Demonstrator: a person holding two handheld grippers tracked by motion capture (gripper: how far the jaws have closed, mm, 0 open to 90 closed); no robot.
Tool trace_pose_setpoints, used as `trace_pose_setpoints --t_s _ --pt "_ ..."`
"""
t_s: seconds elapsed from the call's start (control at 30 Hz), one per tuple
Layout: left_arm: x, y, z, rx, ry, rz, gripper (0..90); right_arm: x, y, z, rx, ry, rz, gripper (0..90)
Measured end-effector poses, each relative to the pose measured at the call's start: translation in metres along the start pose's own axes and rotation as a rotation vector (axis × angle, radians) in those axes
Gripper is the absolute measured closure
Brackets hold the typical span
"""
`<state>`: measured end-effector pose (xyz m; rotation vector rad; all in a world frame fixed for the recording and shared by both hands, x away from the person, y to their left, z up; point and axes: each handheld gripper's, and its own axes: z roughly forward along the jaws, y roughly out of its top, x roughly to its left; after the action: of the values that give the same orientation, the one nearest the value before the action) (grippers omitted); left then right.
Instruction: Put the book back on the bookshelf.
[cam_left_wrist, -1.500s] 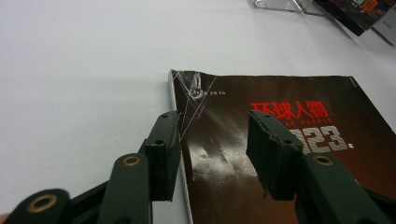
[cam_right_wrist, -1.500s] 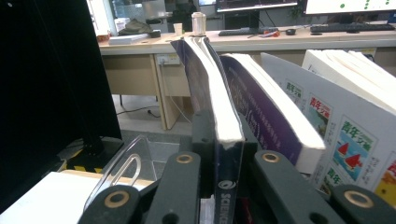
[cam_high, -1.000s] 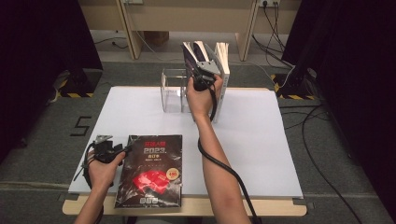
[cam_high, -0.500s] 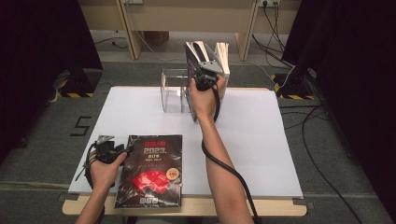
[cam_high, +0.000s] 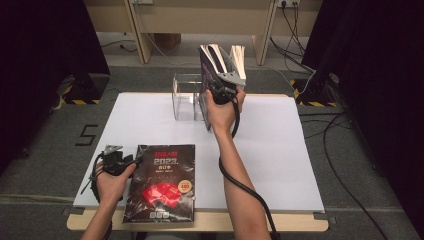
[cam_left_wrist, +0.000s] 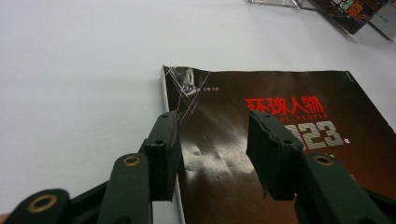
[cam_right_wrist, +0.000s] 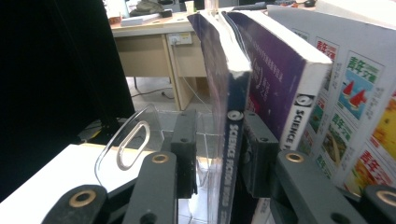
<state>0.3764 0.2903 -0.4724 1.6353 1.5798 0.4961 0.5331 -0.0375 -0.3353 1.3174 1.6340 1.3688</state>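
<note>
The white table carries everything here. Near its far edge, about the middle, a clear rack holds a row of books standing upright, their spines facing the person and running top to bottom.

At the near edge, left of the middle, a dark magazine lies flat, long axis running from the near edge toward the far one, its head toward the far edge. Its cover reads "环球人物" in red, with "2023" in white below.

Now the right gripper: it's up at the rack with the leftmost book between its jaws. That spine reads "SCIENCE FICTION WORLD", and the next one starts "SCIENCE". Books further right show "青年文摘". The jaws have just been opening; in the right gripper view they stand a little way apart, a sliver of gap on each side of the spine, pads not pressing. The book stands tilted, leaning toward its neighbours.

The left gripper sits low at the magazine's left side, near the table's near-left corner. Its jaws are fairly wide, gripping nothing: one jaw hangs at the magazine's left edge, the other over the cover beside the red title.
</note>
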Motion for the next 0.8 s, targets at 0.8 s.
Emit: trace_pose_setpoints --t_s 0.8 --pt "-0.001 0.000 0.000 0.003 -0.002 0.005 53.5 -0.006 -0.004 -0.013 0.030 -0.001 0.045 80.9"
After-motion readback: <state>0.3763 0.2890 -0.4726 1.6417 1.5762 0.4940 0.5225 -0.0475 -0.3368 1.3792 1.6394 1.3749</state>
